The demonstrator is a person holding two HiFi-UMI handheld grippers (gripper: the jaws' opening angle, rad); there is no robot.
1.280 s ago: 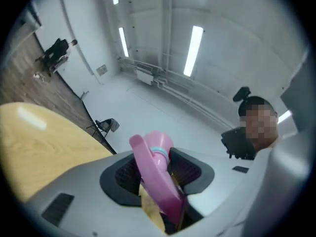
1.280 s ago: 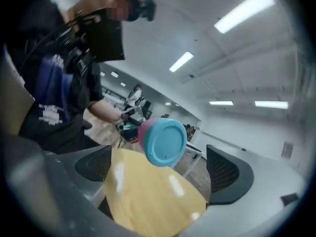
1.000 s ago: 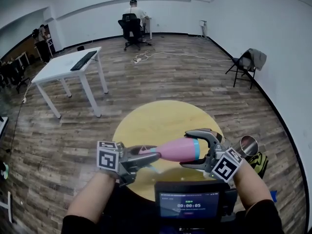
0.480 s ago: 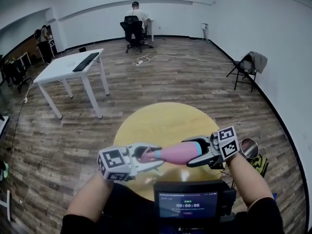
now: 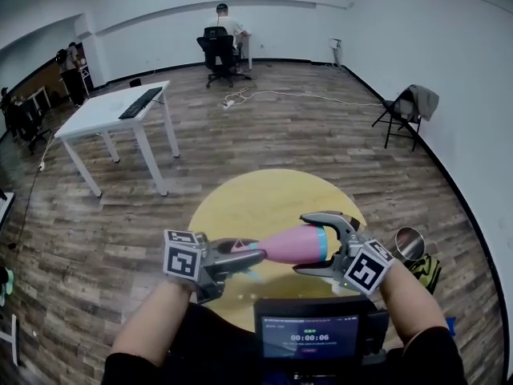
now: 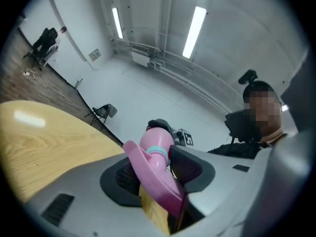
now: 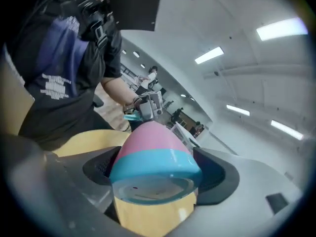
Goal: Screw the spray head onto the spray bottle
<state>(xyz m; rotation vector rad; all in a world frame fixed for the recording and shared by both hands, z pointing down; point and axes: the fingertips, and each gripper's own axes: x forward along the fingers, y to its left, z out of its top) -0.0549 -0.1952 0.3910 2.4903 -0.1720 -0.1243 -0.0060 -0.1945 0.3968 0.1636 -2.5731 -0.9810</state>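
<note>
Round yellow worktop point(image 5: 264, 199) on wood-plank floor point(image 5: 321, 135). White desk point(image 5: 104, 115) to the left, keyboard point(image 5: 139, 102) on it. Person point(image 5: 222, 21) seated at far wall. Folding chair point(image 5: 398, 115) by the right wall, grey garment point(image 5: 422, 96) draped over it. Shiny metal vessel point(image 5: 409, 241), possibly a cup, beside the worktop.

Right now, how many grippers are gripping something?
2. The left gripper is shut on the spray head at the neck end; the right gripper is shut on the spray bottle near its blue-banded base. Neither is hidden.
</note>
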